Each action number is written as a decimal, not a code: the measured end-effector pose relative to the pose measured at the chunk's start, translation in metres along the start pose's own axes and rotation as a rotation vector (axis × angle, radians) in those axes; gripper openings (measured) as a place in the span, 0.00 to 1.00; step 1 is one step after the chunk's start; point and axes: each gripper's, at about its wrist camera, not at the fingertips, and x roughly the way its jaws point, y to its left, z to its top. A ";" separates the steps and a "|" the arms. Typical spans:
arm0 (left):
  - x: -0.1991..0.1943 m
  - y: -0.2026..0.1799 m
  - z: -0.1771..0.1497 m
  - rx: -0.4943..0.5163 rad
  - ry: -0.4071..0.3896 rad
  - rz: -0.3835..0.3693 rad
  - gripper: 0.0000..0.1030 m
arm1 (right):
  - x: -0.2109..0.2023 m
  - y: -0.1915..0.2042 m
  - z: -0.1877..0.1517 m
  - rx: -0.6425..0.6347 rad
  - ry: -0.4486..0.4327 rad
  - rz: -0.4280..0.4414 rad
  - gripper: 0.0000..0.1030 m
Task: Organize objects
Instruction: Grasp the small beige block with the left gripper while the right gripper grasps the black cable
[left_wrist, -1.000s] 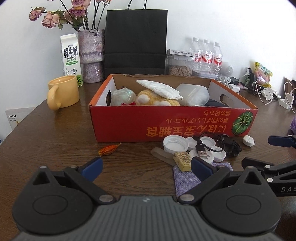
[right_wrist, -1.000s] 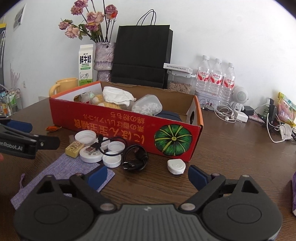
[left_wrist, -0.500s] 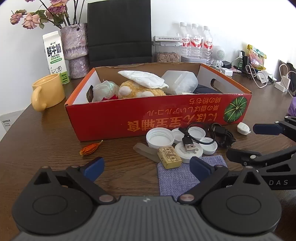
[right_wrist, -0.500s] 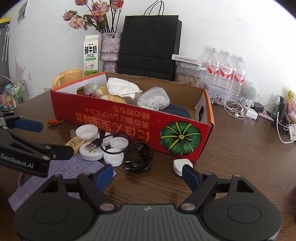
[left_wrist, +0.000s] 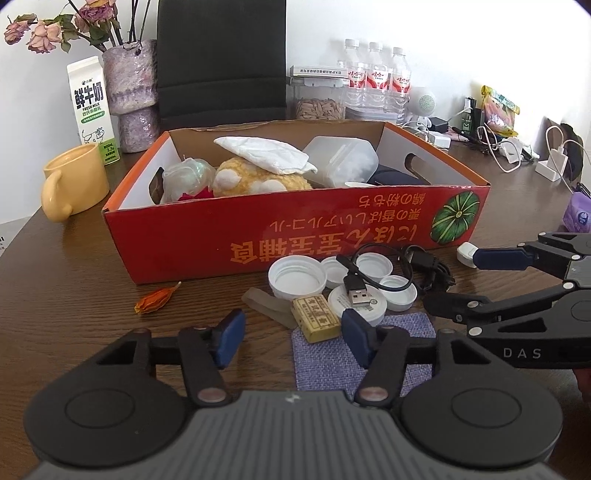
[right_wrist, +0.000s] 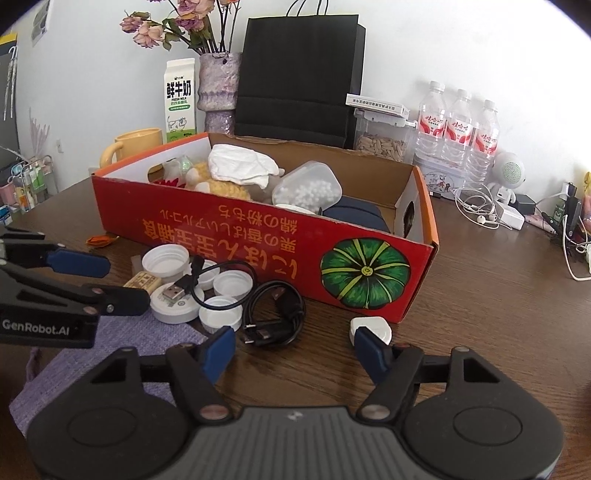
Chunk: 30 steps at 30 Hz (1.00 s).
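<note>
Grippers first: left gripper (left_wrist: 291, 334) hangs low over the brown table (left_wrist: 74, 288), jaws about half apart and closing, nothing pressed between the blue pads; a purple cloth mat (left_wrist: 332, 362) and a small yellow block (left_wrist: 316, 318) lie just ahead of them, the block with its near end on the mat's far edge. Right gripper (right_wrist: 295, 350) also half apart and closing, empty; its right pad sits just in front of a small white case (right_wrist: 371, 325), whether touching I cannot tell. Coiled black cable (right_wrist: 275, 314) lies ahead of its left pad. Just past the mat, a cluster of white bottle caps (left_wrist: 297, 275), open sides up, with a USB plug (left_wrist: 356, 293) resting across one flat white lid (left_wrist: 364, 308). Left of the caps, a dried orange flower bud (left_wrist: 155, 299) alone on the wood. Behind all this stands the red cardboard box (left_wrist: 295, 236), pumpkin picture at its right end, print upside down. Inside: a yellow plush toy (left_wrist: 255, 179), a white crumpled packet (left_wrist: 266, 151) on top of it, a clear plastic tub (left_wrist: 340, 160), a dark blue item near the right wall. Beyond the box, left: yellow mug (left_wrist: 72, 182), milk carton (left_wrist: 92, 107), vase of dried roses (left_wrist: 131, 92). Centre: black paper bag (left_wrist: 221, 59). Right: three water bottles (left_wrist: 375, 79) and tangled chargers.
</note>
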 end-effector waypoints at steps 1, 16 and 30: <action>0.000 0.000 0.000 -0.001 -0.001 -0.007 0.54 | 0.001 0.000 0.000 -0.002 0.004 0.000 0.67; -0.002 -0.004 -0.002 -0.003 -0.006 -0.054 0.25 | 0.016 -0.008 0.010 -0.002 0.014 0.105 0.38; -0.006 -0.004 -0.005 -0.011 -0.024 -0.050 0.24 | 0.007 -0.009 0.003 0.029 -0.021 0.097 0.35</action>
